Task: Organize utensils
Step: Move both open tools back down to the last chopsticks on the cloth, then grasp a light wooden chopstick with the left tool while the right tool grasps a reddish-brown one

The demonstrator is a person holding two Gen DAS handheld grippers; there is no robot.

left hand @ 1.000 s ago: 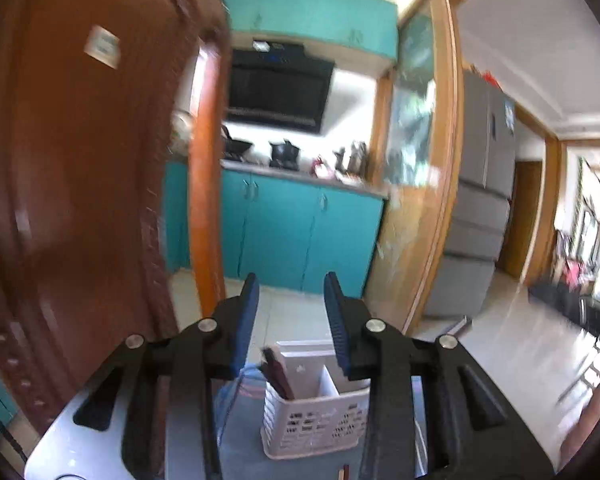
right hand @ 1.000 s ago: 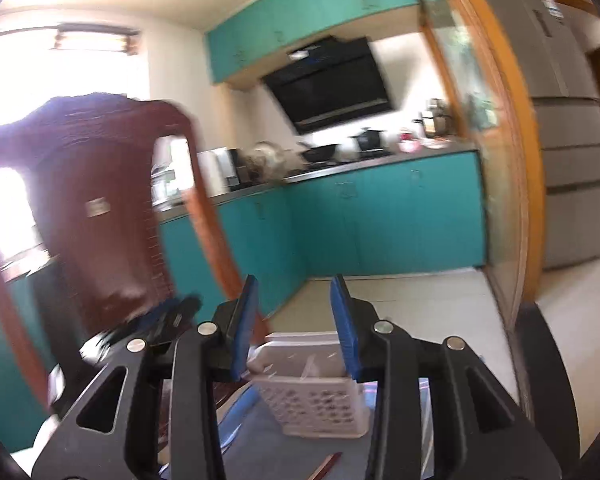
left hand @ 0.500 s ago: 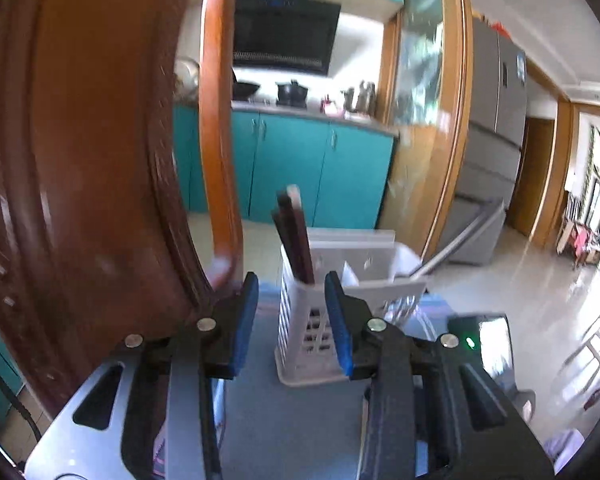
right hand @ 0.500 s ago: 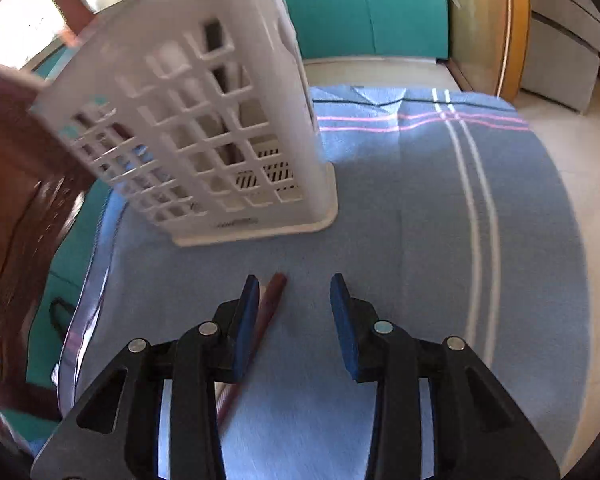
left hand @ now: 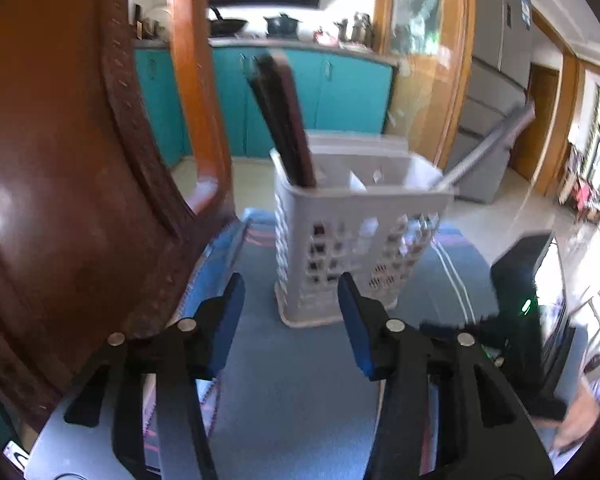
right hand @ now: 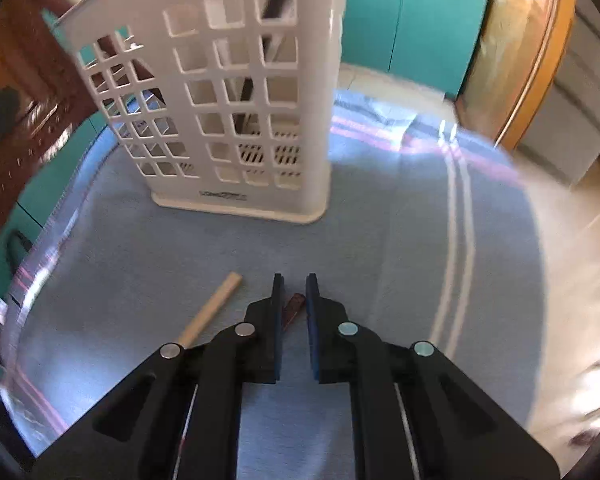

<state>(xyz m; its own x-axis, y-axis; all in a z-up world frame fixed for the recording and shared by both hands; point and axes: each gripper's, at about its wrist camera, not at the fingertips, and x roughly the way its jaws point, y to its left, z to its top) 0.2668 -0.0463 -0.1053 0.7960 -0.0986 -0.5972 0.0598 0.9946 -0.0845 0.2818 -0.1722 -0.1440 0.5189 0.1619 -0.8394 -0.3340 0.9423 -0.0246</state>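
A white perforated utensil basket (left hand: 352, 240) stands on a blue cloth (left hand: 300, 380); it also shows in the right wrist view (right hand: 236, 112). Dark chopsticks (left hand: 284, 120) stand in its left compartment and a grey handle (left hand: 488, 144) leans out at the right. My left gripper (left hand: 290, 312) is open and empty just in front of the basket. My right gripper (right hand: 294, 300) is low over the cloth, its jaws nearly closed around the end of a dark red chopstick (right hand: 293, 308). A pale wooden chopstick (right hand: 212, 308) lies just to its left.
A dark wooden chair back (left hand: 60, 160) rises close at the left of the table. The other gripper's black body (left hand: 528, 320) is at the right in the left wrist view. The blue cloth's (right hand: 380, 240) striped edge (right hand: 456, 240) runs at the right, floor beyond.
My right gripper has dropped to the cloth and narrowed its jaws around the dark red chopstick. My left gripper has tilted down and come nearer the basket.
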